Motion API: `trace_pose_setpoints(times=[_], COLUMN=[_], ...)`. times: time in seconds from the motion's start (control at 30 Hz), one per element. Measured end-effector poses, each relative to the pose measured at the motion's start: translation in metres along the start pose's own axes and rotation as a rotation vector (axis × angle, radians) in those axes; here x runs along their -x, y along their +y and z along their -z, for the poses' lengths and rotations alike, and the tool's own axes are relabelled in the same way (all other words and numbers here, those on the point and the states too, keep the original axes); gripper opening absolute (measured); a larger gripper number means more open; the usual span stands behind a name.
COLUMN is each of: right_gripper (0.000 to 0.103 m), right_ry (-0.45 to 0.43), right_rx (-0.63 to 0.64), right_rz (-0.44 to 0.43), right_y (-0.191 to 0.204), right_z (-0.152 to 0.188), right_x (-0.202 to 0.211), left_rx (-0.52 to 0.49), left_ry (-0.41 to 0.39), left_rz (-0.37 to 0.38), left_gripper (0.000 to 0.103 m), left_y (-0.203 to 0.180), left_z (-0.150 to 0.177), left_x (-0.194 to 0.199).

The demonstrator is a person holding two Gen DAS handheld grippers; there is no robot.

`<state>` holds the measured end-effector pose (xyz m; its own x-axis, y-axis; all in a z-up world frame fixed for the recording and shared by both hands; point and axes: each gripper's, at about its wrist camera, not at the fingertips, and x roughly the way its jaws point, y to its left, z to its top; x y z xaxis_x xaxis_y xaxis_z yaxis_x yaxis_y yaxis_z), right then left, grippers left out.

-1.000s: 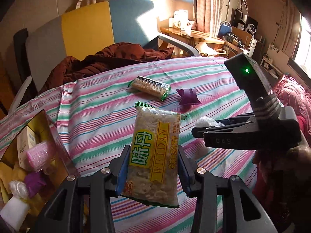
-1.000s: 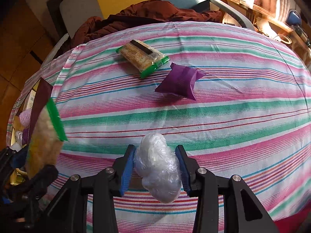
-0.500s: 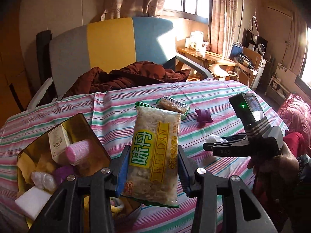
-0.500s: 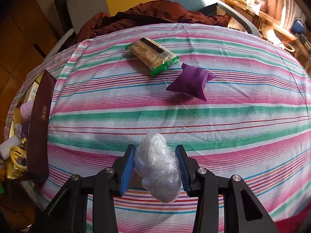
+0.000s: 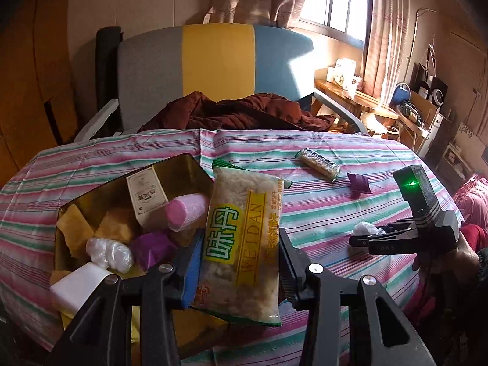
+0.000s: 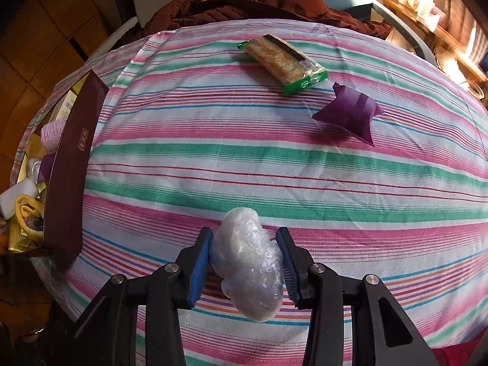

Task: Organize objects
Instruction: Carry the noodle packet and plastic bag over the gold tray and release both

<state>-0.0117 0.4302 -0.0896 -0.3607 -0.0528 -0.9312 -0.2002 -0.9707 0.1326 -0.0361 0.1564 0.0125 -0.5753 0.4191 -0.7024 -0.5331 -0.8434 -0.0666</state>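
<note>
Left gripper (image 5: 241,262): jaws clenched on the snack bag (image 5: 244,244), held upright above the near right corner of the gift box (image 5: 183,167). Box sits at the tabletop's left edge, holding a pink roll (image 5: 186,213), white carton (image 5: 146,195), purple pouch (image 5: 152,250) and plastic wad (image 5: 109,253). Right gripper (image 6: 244,262): jaws grasping a clear plastic bundle (image 6: 247,262) over the striped cloth (image 6: 213,158) near the front edge. Cracker pack (image 6: 283,61) and purple packet (image 6: 350,113) lie toward the far right of the tabletop, just apart.
</note>
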Motion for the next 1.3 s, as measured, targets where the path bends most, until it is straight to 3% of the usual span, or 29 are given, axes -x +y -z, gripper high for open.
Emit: trace_pose_setpoints(times=[0.27,0.47,0.83,1.13,1.3], right_gripper=[0.044,0.044,0.044,0.045,0.045], right_ry=[0.005,-0.073,-0.181,-0.155,-0.124], right_rx=[-0.018,-0.012,0.104,0.182,0.188], right_rz=[-0.043,-0.121,-0.302,-0.325,-0.311], right_y=[0.017,0.044,0.149,0.209,0.215], right_z=[0.004,-0.004,-0.038,-0.053,-0.047], right_x=[0.007,0.032,0.064,0.038,0.021], left_rx=[0.133,0.219,0.253,0.274,0.283], left_ry=[0.002,0.020,0.039,0.071,0.071], left_rz=[-0.091,-0.132,-0.070,-0.036,-0.035], left_gripper=[0.045,0.045,0.045,0.045,0.045], left_y=[0.068,0.106,0.105,0.106,0.110], left_z=[0.017,0.037,0.050,0.059,0.059], left_x=[0.014,0.024,0.018,0.008,0.007])
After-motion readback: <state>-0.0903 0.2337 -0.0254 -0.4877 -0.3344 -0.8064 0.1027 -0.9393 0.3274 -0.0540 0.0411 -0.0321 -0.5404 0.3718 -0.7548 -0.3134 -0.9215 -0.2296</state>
